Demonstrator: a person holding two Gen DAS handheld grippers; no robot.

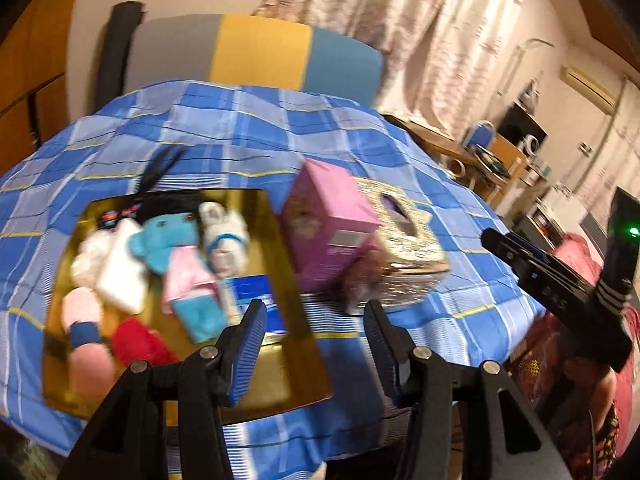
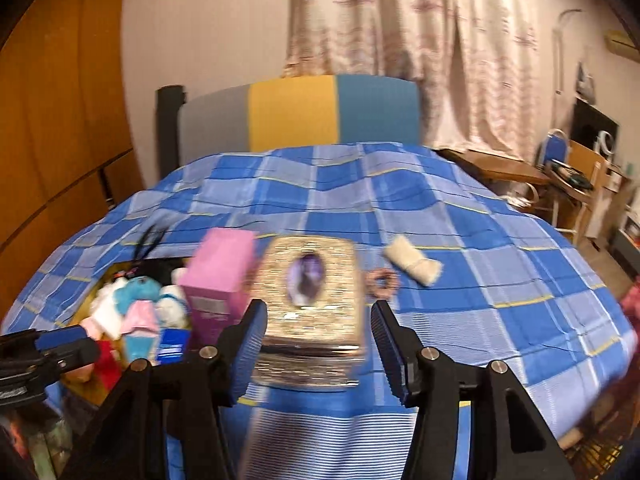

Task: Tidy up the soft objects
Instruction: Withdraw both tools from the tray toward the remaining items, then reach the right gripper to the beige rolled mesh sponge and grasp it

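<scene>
A gold tray point(image 1: 304, 368) on the blue checked cloth holds several soft toys: a blue plush doll in pink point(image 1: 176, 252), a white bunny point(image 1: 224, 240), a white cloth point(image 1: 120, 272), a pink roll point(image 1: 84, 320) and a red item point(image 1: 136, 344). The tray's toys also show in the right wrist view point(image 2: 136, 312). A beige rolled cloth point(image 2: 414, 266) and a pink scrunchie point(image 2: 384, 282) lie on the cloth right of the tissue box. My left gripper point(image 1: 316, 344) is open and empty above the tray's near right corner. My right gripper point(image 2: 320, 344) is open and empty before the tissue box.
A pink carton point(image 1: 328, 220) stands beside a glittery gold tissue box point(image 1: 404, 252), also in the right wrist view point(image 2: 310, 308). A grey, yellow and blue chair back point(image 2: 296, 112) stands behind the table. Furniture crowds the right side.
</scene>
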